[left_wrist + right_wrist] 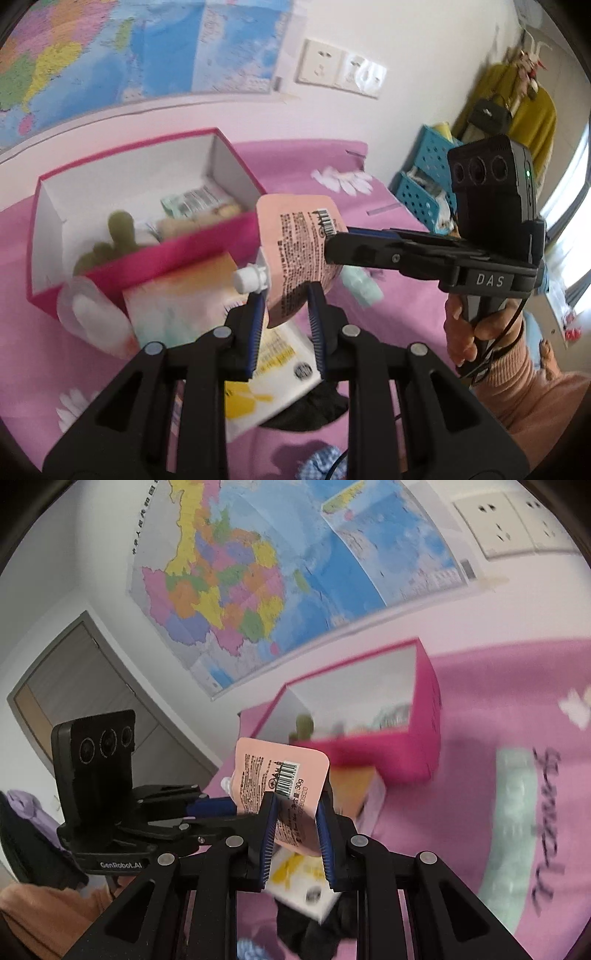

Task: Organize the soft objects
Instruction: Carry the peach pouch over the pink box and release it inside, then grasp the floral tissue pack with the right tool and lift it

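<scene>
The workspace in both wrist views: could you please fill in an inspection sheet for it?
Surface: pink bedspread with white flower print.
Job's things: pink spouted pouch held in the air; red box, open, holds green plush and packets.
Clutter: yellow-white packet, black cloth, mint packet.
Grippers: left tongs and right tongs both shut on the pouch.
Cables: black cable by the hand.
Surroundings: wall map, sockets, blue baskets, door.
</scene>
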`<action>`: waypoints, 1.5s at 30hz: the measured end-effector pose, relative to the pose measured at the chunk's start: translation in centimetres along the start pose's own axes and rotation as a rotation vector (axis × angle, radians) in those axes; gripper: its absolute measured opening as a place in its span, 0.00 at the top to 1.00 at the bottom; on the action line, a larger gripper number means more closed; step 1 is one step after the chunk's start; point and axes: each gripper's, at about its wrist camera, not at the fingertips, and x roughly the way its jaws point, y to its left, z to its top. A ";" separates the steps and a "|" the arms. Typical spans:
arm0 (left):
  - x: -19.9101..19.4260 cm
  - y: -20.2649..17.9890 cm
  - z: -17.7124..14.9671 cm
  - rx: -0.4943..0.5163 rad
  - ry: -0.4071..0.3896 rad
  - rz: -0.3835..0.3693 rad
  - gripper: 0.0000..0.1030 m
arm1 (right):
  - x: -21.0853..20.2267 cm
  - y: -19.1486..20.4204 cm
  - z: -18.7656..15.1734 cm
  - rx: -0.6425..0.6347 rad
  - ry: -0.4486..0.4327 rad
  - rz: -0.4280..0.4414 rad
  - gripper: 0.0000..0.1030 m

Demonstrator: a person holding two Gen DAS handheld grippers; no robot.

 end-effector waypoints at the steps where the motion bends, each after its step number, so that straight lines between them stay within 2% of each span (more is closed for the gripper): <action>1: 0.2 0.6 0.7 -0.010 -0.004 0.004 0.76 | 0.4 -0.1 0.8 0.000 -0.003 0.005 0.79; 12: 3.8 4.2 5.0 -0.109 0.042 0.068 0.76 | 4.7 -2.7 6.0 0.010 -0.004 -0.046 0.79; 20: 6.0 6.3 6.5 -0.194 0.085 0.082 0.75 | 7.0 -4.5 7.6 0.026 0.012 -0.099 0.79; 29: 8.1 7.5 6.8 -0.227 0.132 0.179 0.75 | 8.4 -5.7 7.9 0.052 0.016 -0.198 0.75; 31: 8.0 7.6 6.8 -0.219 0.125 0.201 0.75 | 8.0 -5.3 7.8 0.029 -0.003 -0.224 0.74; 32: 7.8 7.6 6.7 -0.214 0.123 0.206 0.75 | 7.6 -5.0 7.8 0.021 -0.020 -0.240 0.69; 34: 7.2 7.5 6.2 -0.204 0.110 0.204 0.75 | 7.1 -4.7 7.8 0.009 -0.031 -0.244 0.69; 42: 2.9 5.4 4.1 -0.131 0.024 0.161 0.70 | 4.4 -3.1 6.2 -0.030 -0.042 -0.189 0.64; 45: 0.8 4.4 2.9 -0.088 -0.011 0.142 0.70 | 3.3 -2.2 5.2 -0.039 -0.036 -0.149 0.59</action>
